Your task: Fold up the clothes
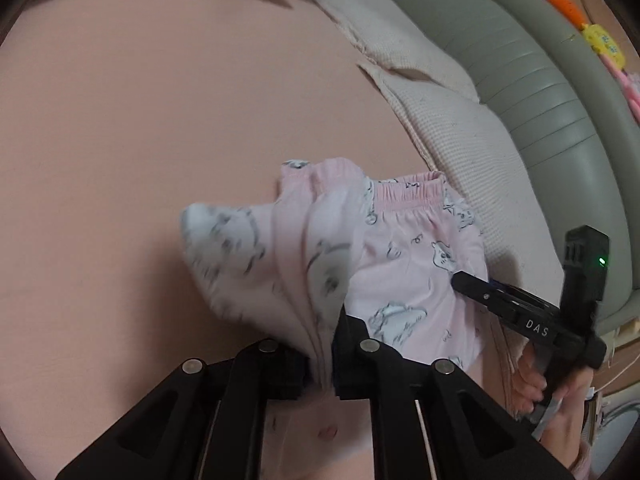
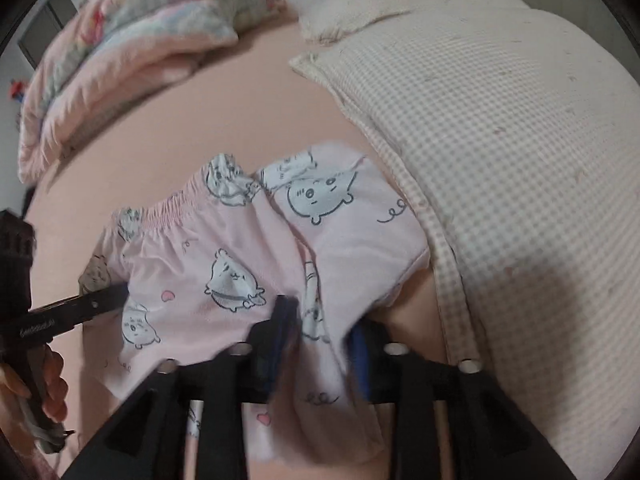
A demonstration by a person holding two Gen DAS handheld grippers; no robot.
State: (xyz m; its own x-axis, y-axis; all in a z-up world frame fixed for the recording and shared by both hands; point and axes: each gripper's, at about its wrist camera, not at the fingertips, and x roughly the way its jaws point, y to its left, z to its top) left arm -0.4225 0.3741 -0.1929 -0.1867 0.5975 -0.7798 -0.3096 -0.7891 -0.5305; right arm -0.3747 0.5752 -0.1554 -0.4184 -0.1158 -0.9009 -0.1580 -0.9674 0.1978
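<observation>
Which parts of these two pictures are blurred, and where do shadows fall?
Left wrist view: the bunched fold of the pink shorts near the left gripper is smeared, while the waistband stays fairly sharp. Right wrist view: the right gripper fingertips and the cloth between them are blurred; a dark shadow lies on the checked pillow at lower right.

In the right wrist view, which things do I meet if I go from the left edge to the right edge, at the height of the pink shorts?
The hand with the left gripper → the pink shorts on the pink sheet → the checked pillow.
</observation>
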